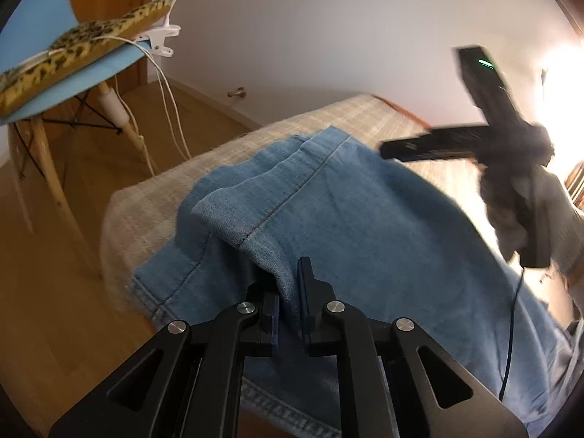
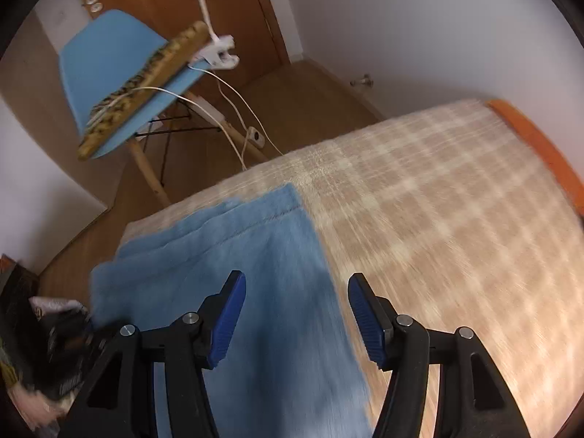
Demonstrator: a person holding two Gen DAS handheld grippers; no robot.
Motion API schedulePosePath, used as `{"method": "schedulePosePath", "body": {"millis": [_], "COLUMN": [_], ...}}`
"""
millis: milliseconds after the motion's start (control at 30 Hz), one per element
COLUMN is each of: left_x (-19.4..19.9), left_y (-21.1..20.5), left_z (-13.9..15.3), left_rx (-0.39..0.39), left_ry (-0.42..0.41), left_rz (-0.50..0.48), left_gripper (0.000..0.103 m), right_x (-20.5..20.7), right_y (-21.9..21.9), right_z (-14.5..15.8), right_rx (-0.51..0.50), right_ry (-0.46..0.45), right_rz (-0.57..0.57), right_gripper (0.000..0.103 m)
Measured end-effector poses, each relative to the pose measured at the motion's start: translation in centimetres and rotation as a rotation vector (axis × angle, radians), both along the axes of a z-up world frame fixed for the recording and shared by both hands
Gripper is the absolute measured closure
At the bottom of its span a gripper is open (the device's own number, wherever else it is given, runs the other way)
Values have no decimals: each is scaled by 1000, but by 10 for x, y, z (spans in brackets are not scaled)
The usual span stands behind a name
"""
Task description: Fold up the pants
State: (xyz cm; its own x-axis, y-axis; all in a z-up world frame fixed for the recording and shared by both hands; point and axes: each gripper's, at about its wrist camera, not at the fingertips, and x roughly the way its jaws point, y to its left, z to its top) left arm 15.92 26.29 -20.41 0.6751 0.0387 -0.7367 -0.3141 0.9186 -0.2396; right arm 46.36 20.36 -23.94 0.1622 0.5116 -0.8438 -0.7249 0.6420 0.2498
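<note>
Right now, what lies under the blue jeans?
The jeans lie on a beige checked blanket that shows around them. What is under the blanket stays hidden. The left claw pinches a denim fold.

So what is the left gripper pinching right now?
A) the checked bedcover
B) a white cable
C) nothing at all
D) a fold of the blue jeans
D: in the left wrist view the left gripper has its jaws closed on a raised fold of the blue jeans.

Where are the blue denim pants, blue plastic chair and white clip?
blue denim pants (image 1: 357, 219), left wrist view, flat upper layer.
blue plastic chair (image 2: 95, 58), right wrist view, backrest.
white clip (image 1: 162, 34), left wrist view, clip body.
</note>
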Motion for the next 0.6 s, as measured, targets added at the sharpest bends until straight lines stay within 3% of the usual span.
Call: {"method": "schedulePosePath", "body": {"millis": [233, 300, 367, 400, 500, 600], "left_x": [-2, -1, -1, -1, -1, -3], "left_y": [1, 3, 2, 3, 0, 2], "left_z": [1, 0, 0, 0, 1, 0], "left_rx": [6, 5, 5, 7, 19, 14], "left_ry": [-2, -5, -12, -15, -26, -39], "left_rz": [-2, -2, -2, -2, -5, -7], "left_gripper": [94, 94, 94, 94, 94, 94], "right_x": [14, 16, 14, 13, 10, 6], "right_y": [33, 39, 41, 41, 43, 44], "right_z": [-14, -12, -11, -10, -9, -5], "right_rx": [14, 12, 8, 11, 8, 0], "right_ry": [-14, -13, -18, -17, -27, -59], "right_rz": [18, 35, 47, 52, 57, 64], "right_gripper": [43, 61, 68, 78, 90, 95]}}
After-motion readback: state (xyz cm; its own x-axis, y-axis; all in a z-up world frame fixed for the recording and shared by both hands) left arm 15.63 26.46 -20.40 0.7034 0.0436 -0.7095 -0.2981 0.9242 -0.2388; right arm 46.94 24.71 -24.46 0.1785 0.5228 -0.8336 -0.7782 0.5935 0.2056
